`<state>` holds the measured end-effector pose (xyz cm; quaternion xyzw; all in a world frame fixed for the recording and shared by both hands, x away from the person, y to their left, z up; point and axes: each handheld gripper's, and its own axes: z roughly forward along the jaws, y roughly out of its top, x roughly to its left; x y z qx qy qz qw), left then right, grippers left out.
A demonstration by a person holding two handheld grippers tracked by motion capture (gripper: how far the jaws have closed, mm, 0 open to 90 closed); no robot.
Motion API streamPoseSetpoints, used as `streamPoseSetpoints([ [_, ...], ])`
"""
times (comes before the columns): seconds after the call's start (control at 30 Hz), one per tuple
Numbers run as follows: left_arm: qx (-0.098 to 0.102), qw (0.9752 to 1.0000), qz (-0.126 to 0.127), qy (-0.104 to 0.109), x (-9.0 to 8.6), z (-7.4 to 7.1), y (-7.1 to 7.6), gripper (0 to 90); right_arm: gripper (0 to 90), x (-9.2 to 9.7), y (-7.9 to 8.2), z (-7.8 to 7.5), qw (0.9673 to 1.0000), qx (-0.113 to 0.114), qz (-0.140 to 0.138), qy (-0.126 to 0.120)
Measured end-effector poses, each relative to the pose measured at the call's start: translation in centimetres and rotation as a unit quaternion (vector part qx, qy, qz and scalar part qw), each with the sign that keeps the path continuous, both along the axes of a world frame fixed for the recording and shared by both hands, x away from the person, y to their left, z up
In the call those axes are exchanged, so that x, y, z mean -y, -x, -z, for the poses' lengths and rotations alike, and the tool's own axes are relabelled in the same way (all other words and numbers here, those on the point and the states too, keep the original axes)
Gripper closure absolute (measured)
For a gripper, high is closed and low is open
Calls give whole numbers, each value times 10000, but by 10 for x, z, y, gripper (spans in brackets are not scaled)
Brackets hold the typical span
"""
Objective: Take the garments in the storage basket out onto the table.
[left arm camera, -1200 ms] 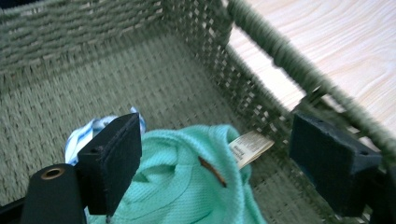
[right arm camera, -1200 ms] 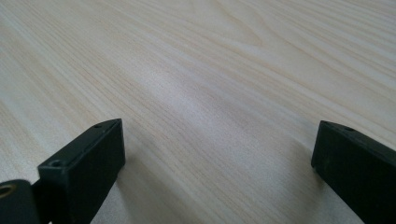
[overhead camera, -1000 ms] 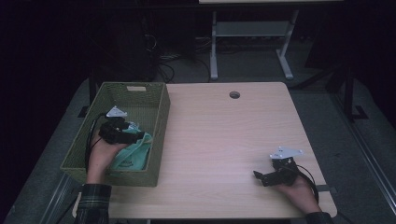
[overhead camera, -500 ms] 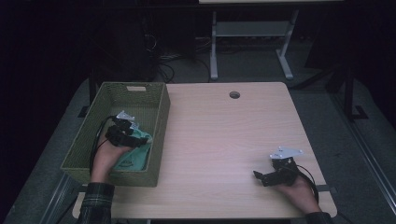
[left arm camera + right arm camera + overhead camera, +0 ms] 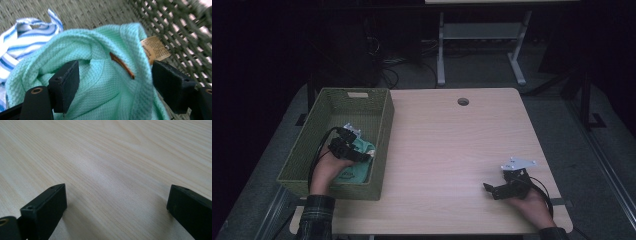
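Note:
A mint-green cloth (image 5: 358, 169) lies bunched in the green woven basket (image 5: 384, 125) at the table's left. My left gripper (image 5: 357, 151) is down inside the basket. Its jaws stand wide on either side of a fold of the mint-green cloth (image 5: 105, 82), so my left gripper (image 5: 114, 63) is open. A tan label (image 5: 155, 48) hangs off the cloth beside the basket wall. Behind it lies a blue-and-white striped cloth (image 5: 30, 32). My right gripper (image 5: 492, 191) rests open on the bare wood near the table's front right. My right gripper (image 5: 116, 186) has nothing between its jaws.
The light wooden table (image 5: 452, 145) has a round cable hole (image 5: 463, 101) near its far edge. The basket's woven wall (image 5: 180, 30) stands close on the right of my left gripper. A white stand (image 5: 477, 35) and cables lie on the dark floor beyond.
My left hand has sunk lower into the basket and come nearer the front, down onto the green cloth. The right hand and its gripper have kept still.

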<state>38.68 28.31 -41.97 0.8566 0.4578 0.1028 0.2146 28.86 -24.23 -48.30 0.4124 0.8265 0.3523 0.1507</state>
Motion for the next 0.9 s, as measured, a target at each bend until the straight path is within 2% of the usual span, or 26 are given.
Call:
streamPoseSetpoints([
  [0.13, -140, 9998, -7, -129, -1, 3, -1, 227, 23, 0, 0, 0, 10000, 1, 0, 0],
  [0.33, -455, 9984, -179, -281, -1, 8, -3, 255, 23, 0, 0, 0, 10000, 2, -1, 0],
  [0.47, -514, 9978, -230, -360, -2, 8, -4, 314, 23, 0, 0, 0, 10000, 3, -2, 2],
  [0.6, -569, 9966, -316, -501, -3, 7, -3, 471, 23, 0, 0, 0, 10000, 2, -1, 0],
  [0.8, -591, 9963, -464, -407, -6, 1, -3, 755, 23, 0, 0, 0, 10000, 1, 0, 0],
  [0.9, -591, 9967, -469, -295, -7, -1, -2, 820, 23, 0, 0, 0, 10000, 1, 0, 1],
])
